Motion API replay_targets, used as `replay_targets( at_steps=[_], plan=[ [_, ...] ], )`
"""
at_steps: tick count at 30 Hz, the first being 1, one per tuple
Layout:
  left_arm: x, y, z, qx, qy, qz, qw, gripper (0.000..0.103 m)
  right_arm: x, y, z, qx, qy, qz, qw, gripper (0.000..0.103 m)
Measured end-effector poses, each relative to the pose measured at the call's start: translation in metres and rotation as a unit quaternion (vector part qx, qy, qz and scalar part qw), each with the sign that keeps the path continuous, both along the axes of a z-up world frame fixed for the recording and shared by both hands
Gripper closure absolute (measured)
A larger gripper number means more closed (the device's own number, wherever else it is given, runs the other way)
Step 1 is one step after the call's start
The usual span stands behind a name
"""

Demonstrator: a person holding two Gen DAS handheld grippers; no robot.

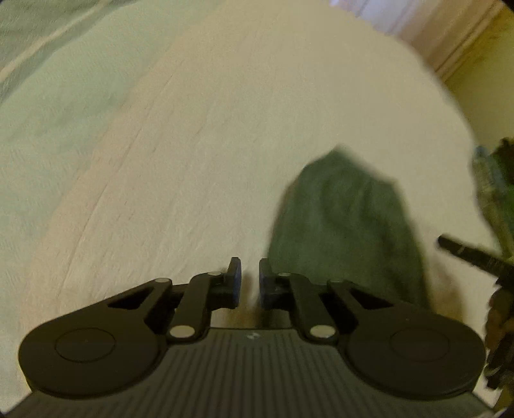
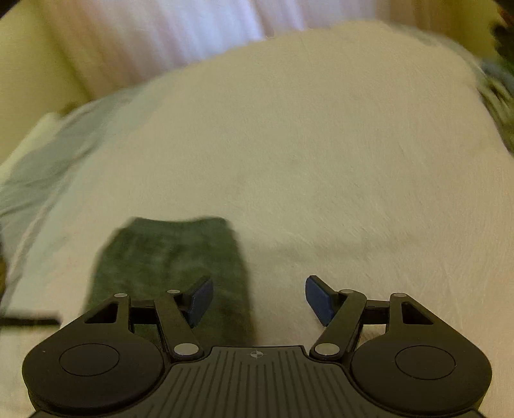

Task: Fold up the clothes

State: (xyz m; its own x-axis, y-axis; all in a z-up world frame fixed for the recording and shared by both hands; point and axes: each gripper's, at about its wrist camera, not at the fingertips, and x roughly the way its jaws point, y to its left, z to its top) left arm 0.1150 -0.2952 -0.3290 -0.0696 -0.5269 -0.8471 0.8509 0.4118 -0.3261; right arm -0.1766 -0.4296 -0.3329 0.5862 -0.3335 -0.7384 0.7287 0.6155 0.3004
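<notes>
A dark green garment (image 1: 347,231) lies folded into a narrow strip on the white bed cover (image 1: 192,144). My left gripper (image 1: 250,283) hovers just left of its near end, jaws only narrowly open, with nothing between the blue pads. In the right wrist view the same green garment (image 2: 167,257) lies at lower left. My right gripper (image 2: 259,299) stands wide open over its right edge, the left pad above the cloth and the right pad above bare bed cover (image 2: 321,160). Both views are motion-blurred.
A pale blue-grey sheet (image 1: 48,96) covers the bed's far left, also the sheet (image 2: 48,167) in the right view. A white curtain (image 2: 192,29) and yellow wall (image 1: 482,80) lie beyond the bed. A patterned sleeve (image 1: 494,193) and a black gripper finger (image 1: 465,254) show at right.
</notes>
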Motion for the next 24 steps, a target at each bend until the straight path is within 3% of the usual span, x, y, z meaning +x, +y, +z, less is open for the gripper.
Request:
replay_targets(
  at_steps=[3, 7, 9, 11, 14, 18, 21, 24],
  plan=[
    [-0.017, -0.024, 0.005, -0.031, 0.009, -0.050, 0.9982, 0.097, 0.019, 0.003, -0.012, -0.009, 0.015, 0.048, 0.999, 0.064],
    [-0.030, -0.058, -0.024, -0.022, -0.026, -0.080, 0.9962, 0.097, 0.046, 0.005, -0.034, -0.015, 0.046, 0.108, 0.993, 0.064],
    [-0.024, -0.071, -0.044, -0.006, -0.055, -0.074, 0.9957, 0.101, 0.055, -0.005, -0.046, -0.035, 0.078, 0.103, 0.991, 0.064],
    [-0.016, -0.074, -0.045, -0.010, -0.064, -0.069, 0.9955, 0.101, 0.053, -0.017, -0.040, -0.039, 0.070, 0.087, 0.993, 0.064],
    [-0.019, -0.060, -0.028, -0.028, -0.089, -0.067, 0.9934, 0.099, 0.036, -0.017, -0.017, -0.049, 0.045, 0.071, 0.995, 0.064],
    [-0.038, -0.026, -0.012, -0.038, -0.076, -0.095, 0.9918, 0.099, 0.009, 0.011, -0.002, -0.019, 0.029, 0.076, 0.997, 0.064],
    [-0.064, -0.003, -0.023, -0.009, -0.097, -0.144, 0.9848, 0.098, -0.004, 0.046, -0.010, 0.003, 0.055, 0.097, 0.994, 0.064],
    [-0.073, 0.033, -0.032, 0.011, -0.104, -0.146, 0.9837, 0.097, -0.021, 0.086, -0.023, 0.001, 0.107, 0.102, 0.989, 0.064]
  ],
)
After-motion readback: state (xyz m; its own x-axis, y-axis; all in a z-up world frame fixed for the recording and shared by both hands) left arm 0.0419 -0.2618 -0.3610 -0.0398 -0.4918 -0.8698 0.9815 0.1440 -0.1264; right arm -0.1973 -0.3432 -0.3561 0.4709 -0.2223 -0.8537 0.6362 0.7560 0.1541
